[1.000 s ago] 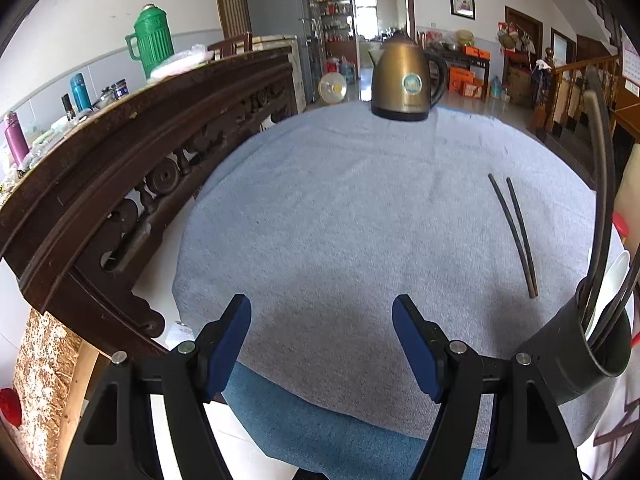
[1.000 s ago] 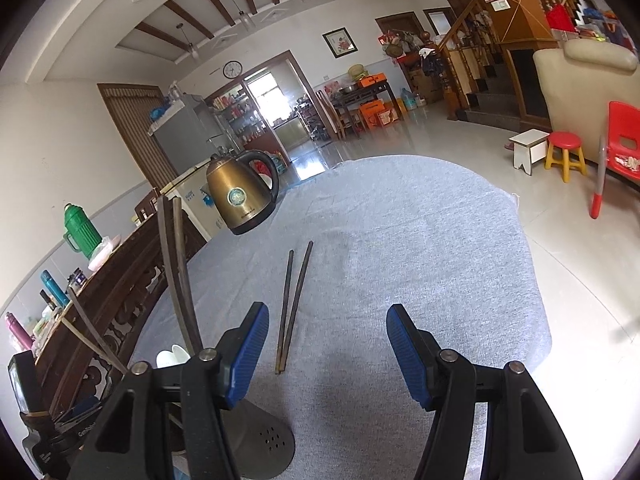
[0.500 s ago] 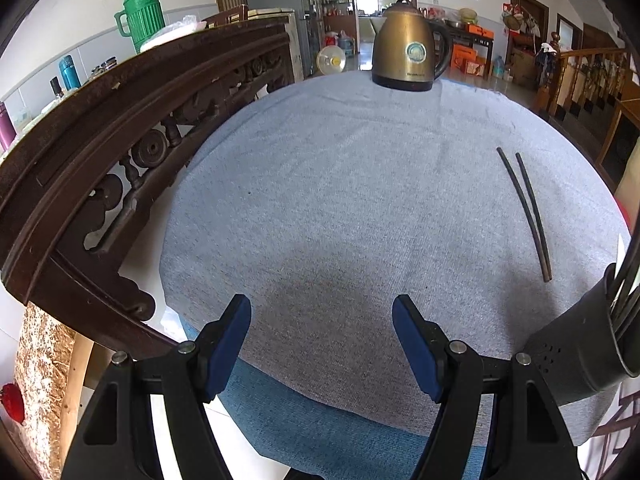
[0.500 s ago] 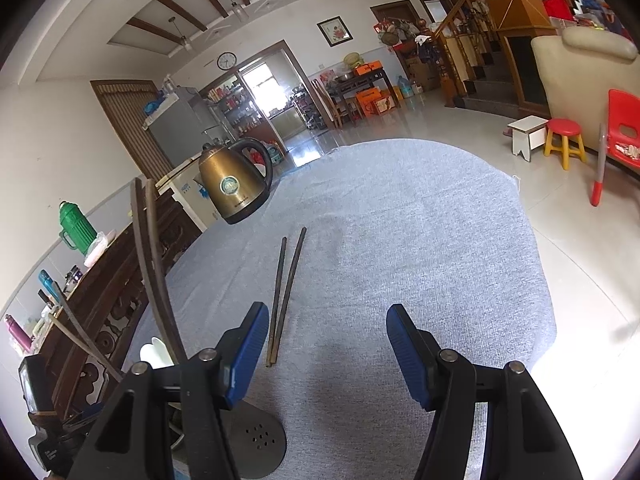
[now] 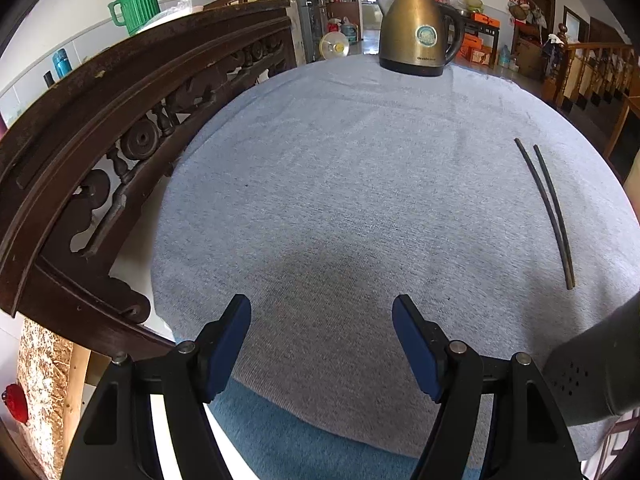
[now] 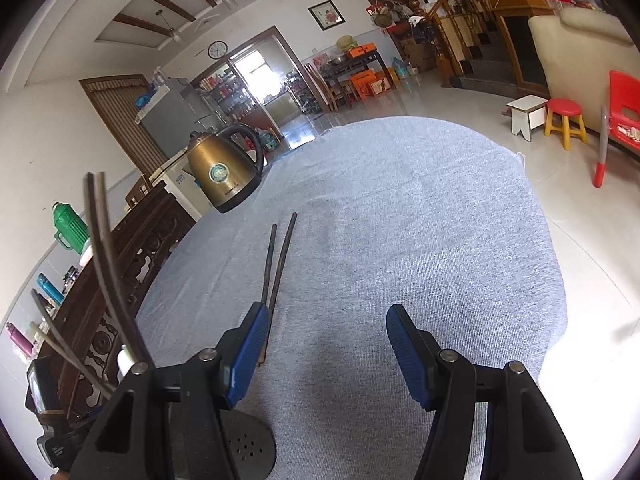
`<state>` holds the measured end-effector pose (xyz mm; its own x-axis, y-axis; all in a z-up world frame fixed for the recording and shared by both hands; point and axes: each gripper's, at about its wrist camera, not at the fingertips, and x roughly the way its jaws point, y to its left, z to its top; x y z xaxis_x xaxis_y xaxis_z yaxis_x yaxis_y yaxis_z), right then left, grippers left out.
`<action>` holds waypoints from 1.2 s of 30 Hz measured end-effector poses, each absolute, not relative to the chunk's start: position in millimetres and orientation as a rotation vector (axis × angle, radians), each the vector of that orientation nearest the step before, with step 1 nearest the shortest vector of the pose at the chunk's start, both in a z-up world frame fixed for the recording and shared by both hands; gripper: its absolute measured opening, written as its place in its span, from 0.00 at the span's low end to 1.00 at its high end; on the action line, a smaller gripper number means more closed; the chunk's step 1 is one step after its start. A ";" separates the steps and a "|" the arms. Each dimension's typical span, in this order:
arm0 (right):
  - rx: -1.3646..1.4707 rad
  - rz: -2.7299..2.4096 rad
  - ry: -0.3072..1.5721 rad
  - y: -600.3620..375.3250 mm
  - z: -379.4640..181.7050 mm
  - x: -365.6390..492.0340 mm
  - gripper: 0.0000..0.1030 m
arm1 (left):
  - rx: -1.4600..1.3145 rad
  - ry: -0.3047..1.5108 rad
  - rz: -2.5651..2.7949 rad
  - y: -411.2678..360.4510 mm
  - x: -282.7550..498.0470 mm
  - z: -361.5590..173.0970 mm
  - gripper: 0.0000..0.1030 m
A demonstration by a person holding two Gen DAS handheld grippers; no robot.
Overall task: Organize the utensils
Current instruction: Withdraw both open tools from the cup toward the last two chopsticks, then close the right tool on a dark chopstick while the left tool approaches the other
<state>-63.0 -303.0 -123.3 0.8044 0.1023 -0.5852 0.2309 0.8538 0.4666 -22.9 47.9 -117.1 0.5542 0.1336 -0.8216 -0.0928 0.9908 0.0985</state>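
A pair of dark chopsticks [image 5: 548, 208] lies on the grey cloth at the right of the left wrist view; in the right wrist view the chopsticks [image 6: 278, 264] run ahead of my right gripper's left finger. A dark perforated utensil holder [image 5: 600, 364] stands at the lower right; its base [image 6: 248, 446] shows behind my right gripper, with several chopsticks [image 6: 106, 264] standing in it. My left gripper [image 5: 322, 344] is open and empty above the near cloth edge. My right gripper [image 6: 324, 352] is open and empty, just right of the chopsticks' near ends.
A brass kettle [image 5: 418, 30] stands at the table's far edge and also shows in the right wrist view [image 6: 224, 170]. A carved dark wooden bench back [image 5: 100, 132] borders the table's left side. The round table carries a grey cloth [image 5: 360, 184].
My left gripper has drawn left, so the utensil holder has slid mostly out of its view. My right gripper has moved forward and left toward the lying chopsticks.
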 end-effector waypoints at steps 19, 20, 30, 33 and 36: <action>0.548 0.048 0.828 -305.2 -143.0 99.7 0.63 | 0.048 1.033 0.150 53.7 17.1 -141.9 0.72; 0.541 0.054 0.831 -301.6 -144.3 111.1 0.60 | 0.049 1.026 0.154 54.4 18.4 -141.1 0.72; 0.434 0.008 0.910 -262.8 -165.6 197.0 0.38 | 0.086 0.988 0.172 56.5 38.6 -136.3 0.72; 0.447 -0.015 0.938 -261.2 -173.6 210.3 0.36 | 0.103 0.977 0.174 54.6 48.7 -132.9 0.72; 0.363 -0.062 0.939 -254.2 -173.3 217.1 0.32 | 0.135 0.950 0.177 48.6 62.6 -127.6 0.72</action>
<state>217.1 -254.2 -173.3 0.5933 0.1048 -0.7981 0.2081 0.9378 0.2779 62.6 48.6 -127.6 0.5685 0.2096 -0.7955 -0.0913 0.9771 0.1922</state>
